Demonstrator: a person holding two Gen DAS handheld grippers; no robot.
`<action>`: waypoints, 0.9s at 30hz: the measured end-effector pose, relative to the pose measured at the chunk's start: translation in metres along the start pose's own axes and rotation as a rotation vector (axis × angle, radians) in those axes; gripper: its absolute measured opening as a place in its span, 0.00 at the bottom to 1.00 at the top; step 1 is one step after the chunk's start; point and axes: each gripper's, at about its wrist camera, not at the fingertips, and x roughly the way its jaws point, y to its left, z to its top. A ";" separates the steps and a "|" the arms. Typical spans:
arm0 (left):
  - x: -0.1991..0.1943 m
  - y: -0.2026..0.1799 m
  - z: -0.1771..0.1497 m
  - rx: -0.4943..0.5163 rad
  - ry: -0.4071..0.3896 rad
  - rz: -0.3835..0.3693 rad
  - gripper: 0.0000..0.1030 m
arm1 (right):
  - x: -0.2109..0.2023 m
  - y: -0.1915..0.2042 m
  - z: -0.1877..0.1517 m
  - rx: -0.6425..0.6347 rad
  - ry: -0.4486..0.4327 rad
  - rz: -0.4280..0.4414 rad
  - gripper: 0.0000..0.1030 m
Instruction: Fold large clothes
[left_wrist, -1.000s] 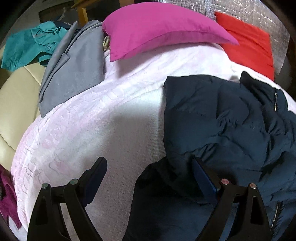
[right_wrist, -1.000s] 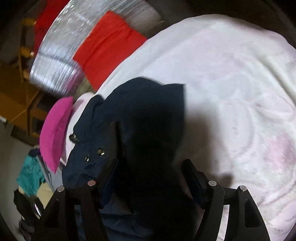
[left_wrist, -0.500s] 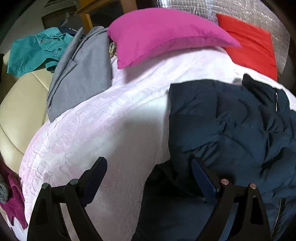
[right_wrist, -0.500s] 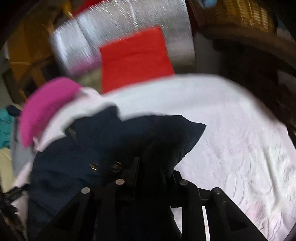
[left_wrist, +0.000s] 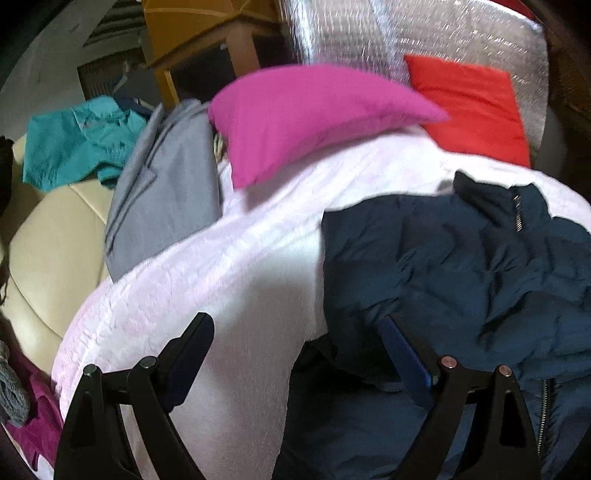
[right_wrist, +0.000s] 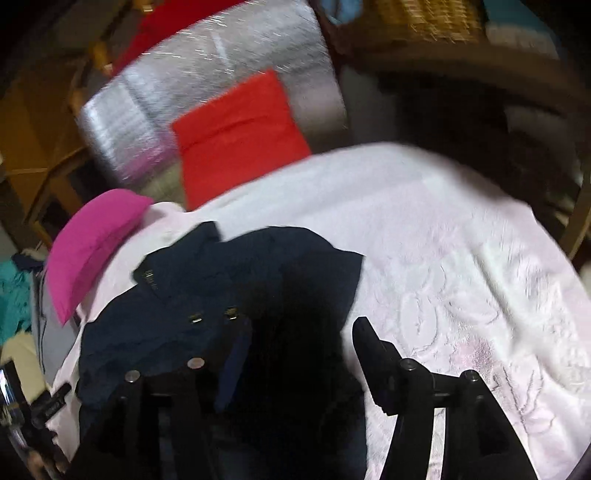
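A dark navy padded jacket (left_wrist: 461, 266) lies crumpled on a pale pink blanket (left_wrist: 221, 266); its zip and collar show at the far right. My left gripper (left_wrist: 295, 325) is open wide above the jacket's left edge, its right finger over the fabric, its left over bare blanket, pads pressing nothing. In the right wrist view the jacket (right_wrist: 258, 266) with two metal snaps lies below my right gripper (right_wrist: 301, 325), whose jaws are opening. Dark fabric lies under the gap, with neither pad pressing it.
A magenta pillow (left_wrist: 306, 114) and a red pillow (left_wrist: 472, 107) rest at the blanket's far end against a silver foil panel (left_wrist: 406, 33). A grey garment (left_wrist: 166, 184) and a teal one (left_wrist: 74, 144) lie left on a cream sofa (left_wrist: 48, 251). The blanket (right_wrist: 461, 240) stretches right of the jacket.
The right gripper went from wide to shut on a jacket fold, rose, and now stands apart again with the fabric dropped. Both views have lifted and show more of the room behind.
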 end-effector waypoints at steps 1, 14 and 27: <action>-0.004 0.000 0.001 0.002 -0.016 -0.001 0.90 | -0.001 0.004 0.000 -0.009 0.003 0.023 0.59; -0.037 0.001 0.009 -0.014 -0.178 -0.081 0.90 | 0.084 0.060 -0.045 -0.059 0.237 0.111 0.45; -0.042 -0.004 0.009 -0.017 -0.191 -0.099 0.90 | 0.091 0.051 -0.050 -0.029 0.235 0.143 0.43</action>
